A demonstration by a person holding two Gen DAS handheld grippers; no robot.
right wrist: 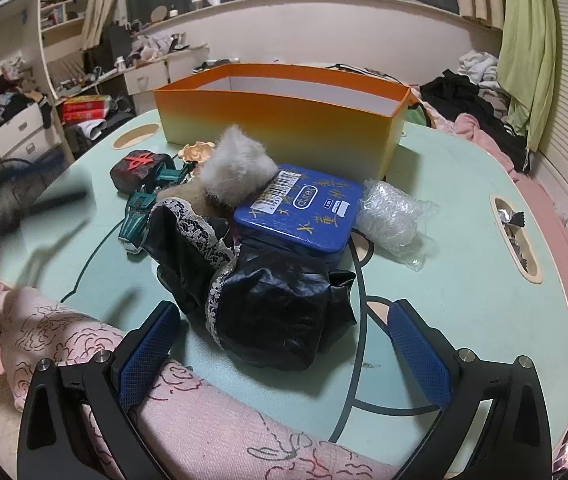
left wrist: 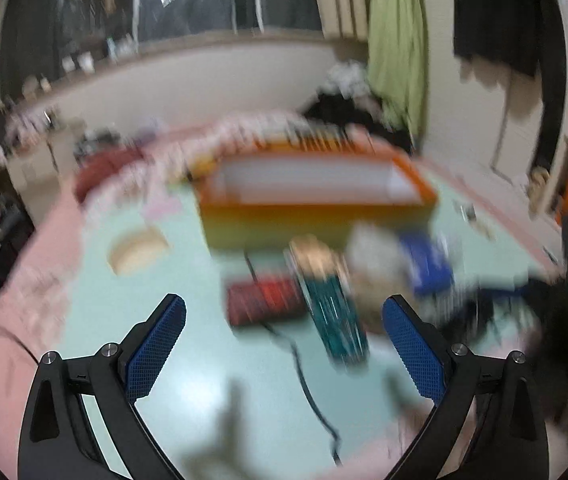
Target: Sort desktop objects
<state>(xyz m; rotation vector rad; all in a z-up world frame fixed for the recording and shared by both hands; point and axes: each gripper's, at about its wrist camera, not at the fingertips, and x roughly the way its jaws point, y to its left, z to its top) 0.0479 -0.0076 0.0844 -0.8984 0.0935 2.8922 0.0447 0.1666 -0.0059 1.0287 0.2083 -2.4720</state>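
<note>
An open orange box [right wrist: 284,120] stands at the far side of a pale green table [right wrist: 464,280]. In front of it lies a pile: a blue tin [right wrist: 300,212], a black lace-trimmed cloth [right wrist: 267,308], a grey fluffy toy [right wrist: 235,168], a teal toy car [right wrist: 143,208], a dark red block [right wrist: 139,168] and a clear plastic bag [right wrist: 392,216]. My right gripper [right wrist: 284,348] is open, just in front of the black cloth. The left wrist view is blurred; my left gripper [left wrist: 284,344] is open above the table, near the teal car [left wrist: 336,312] and red block [left wrist: 263,300]. The orange box [left wrist: 316,200] lies beyond.
A pink patterned cloth [right wrist: 203,420] covers the table's near edge. Cup recesses sit in the table at left [right wrist: 135,136] and right [right wrist: 516,236], the right one holding wrappers. A black cable [left wrist: 308,384] runs across the table. Cluttered drawers and clothes surround the table.
</note>
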